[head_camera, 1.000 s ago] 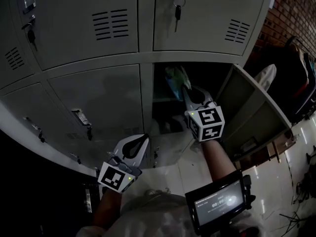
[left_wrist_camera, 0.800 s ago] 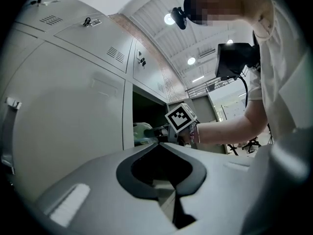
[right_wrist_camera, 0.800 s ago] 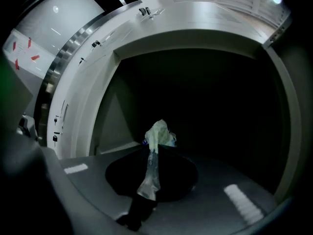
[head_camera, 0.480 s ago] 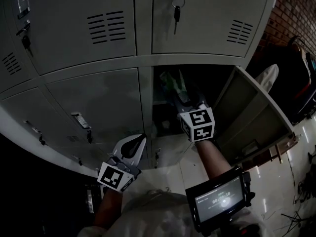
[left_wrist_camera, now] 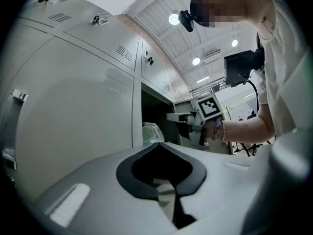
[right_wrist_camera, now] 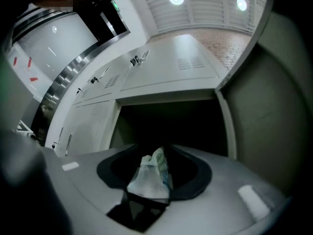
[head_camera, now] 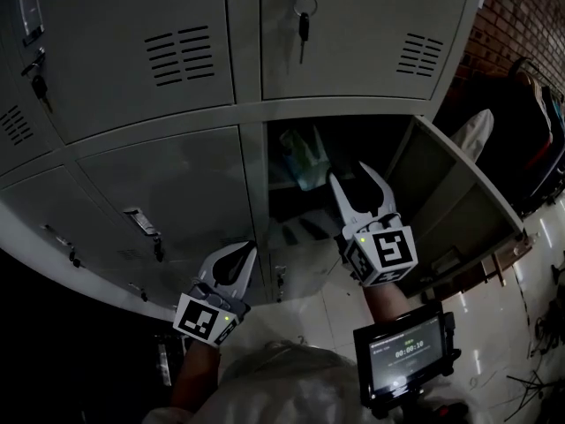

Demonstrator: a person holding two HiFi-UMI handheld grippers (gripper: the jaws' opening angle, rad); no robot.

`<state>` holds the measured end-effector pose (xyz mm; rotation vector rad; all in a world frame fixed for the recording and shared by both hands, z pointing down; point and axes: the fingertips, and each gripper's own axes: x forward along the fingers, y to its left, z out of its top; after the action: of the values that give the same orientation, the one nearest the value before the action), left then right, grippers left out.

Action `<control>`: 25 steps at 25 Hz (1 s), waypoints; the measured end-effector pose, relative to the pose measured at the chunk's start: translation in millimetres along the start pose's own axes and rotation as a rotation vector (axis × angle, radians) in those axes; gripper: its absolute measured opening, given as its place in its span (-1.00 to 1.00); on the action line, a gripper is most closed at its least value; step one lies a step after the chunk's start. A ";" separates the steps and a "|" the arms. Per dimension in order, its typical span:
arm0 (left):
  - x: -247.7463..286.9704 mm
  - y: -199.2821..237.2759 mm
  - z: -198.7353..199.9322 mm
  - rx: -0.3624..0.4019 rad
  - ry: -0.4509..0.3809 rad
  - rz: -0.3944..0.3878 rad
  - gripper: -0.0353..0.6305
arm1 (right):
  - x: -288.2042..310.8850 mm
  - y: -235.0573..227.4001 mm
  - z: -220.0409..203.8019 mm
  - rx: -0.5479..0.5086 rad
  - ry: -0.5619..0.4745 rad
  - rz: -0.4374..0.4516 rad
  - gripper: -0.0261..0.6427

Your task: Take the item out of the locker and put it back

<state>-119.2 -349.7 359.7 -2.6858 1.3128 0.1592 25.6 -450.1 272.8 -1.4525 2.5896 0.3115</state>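
While my right gripper hangs in front of the open locker compartment, its jaws have just been opening. They now stand partly apart in a clear V with nothing pressed between the pads. The bag, pale and greenish with crinkled plastic, sits on the shelf inside that compartment, toward the left wall and close to the shelf's front edge. It lies beyond my right fingertips and apart from them. In the right gripper view the bag lines up with the gap between my jaws, against the dark of the compartment, but neither jaw touches it. The compartment's door stands swung out to the right of my right gripper. My left gripper rests lower, in front of the closed door of the neighbouring compartment on the left, with its jaws brought together at the tips and holding nothing. In the left gripper view I see the bag at the compartment's left edge, and my right gripper with its marker cube just outside the opening. A key hangs from the lock of the closed door above the open compartment. A small screen is lit below my right wrist, and a brick wall shows at the upper right.
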 end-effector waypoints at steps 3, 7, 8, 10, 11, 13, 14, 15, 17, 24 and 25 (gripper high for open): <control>-1.6 2.1 6.0 -0.001 -0.020 0.008 -0.88 | -27.9 10.1 -11.7 -0.022 0.025 -0.008 -0.92; -4.2 -1.6 9.5 -0.007 -0.028 -0.006 -0.88 | -41.0 31.9 -35.7 -0.006 0.114 0.036 -0.92; -5.2 -4.4 10.8 -0.009 -0.031 -0.013 -0.88 | -44.5 37.1 -38.3 -0.002 0.125 0.045 -0.92; -9.5 -13.1 12.9 -0.015 -0.038 -0.029 -0.88 | -55.4 48.1 -42.4 -0.004 0.145 0.058 -0.92; -12.7 -18.2 13.9 -0.014 -0.040 -0.034 -0.88 | -62.2 53.7 -44.3 -0.008 0.154 0.065 -0.92; -20.6 -29.7 17.3 -0.006 -0.047 -0.032 -0.88 | -77.4 64.6 -44.6 -0.004 0.162 0.083 -0.92; -26.2 -37.8 19.8 -0.007 -0.053 -0.029 -0.88 | -87.4 69.7 -43.2 0.005 0.160 0.095 -0.92; -32.6 -47.9 22.5 -0.014 -0.060 -0.029 -0.88 | -99.6 74.0 -40.9 0.017 0.153 0.105 -0.92; -45.2 -72.4 26.5 -0.028 -0.070 -0.034 -0.88 | -128.1 80.7 -35.0 0.046 0.123 0.118 -0.92; -91.8 -170.7 33.8 -0.043 -0.055 -0.025 -0.88 | -245.8 109.1 -20.3 0.052 0.140 0.159 -0.92; -99.3 -184.3 35.3 -0.048 -0.054 -0.021 -0.88 | -262.7 111.6 -16.7 0.047 0.142 0.163 -0.92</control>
<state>-35.3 -154.7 356.7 -2.7131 1.2806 0.2620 65.5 -181.5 362.5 -1.2959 2.8148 0.1714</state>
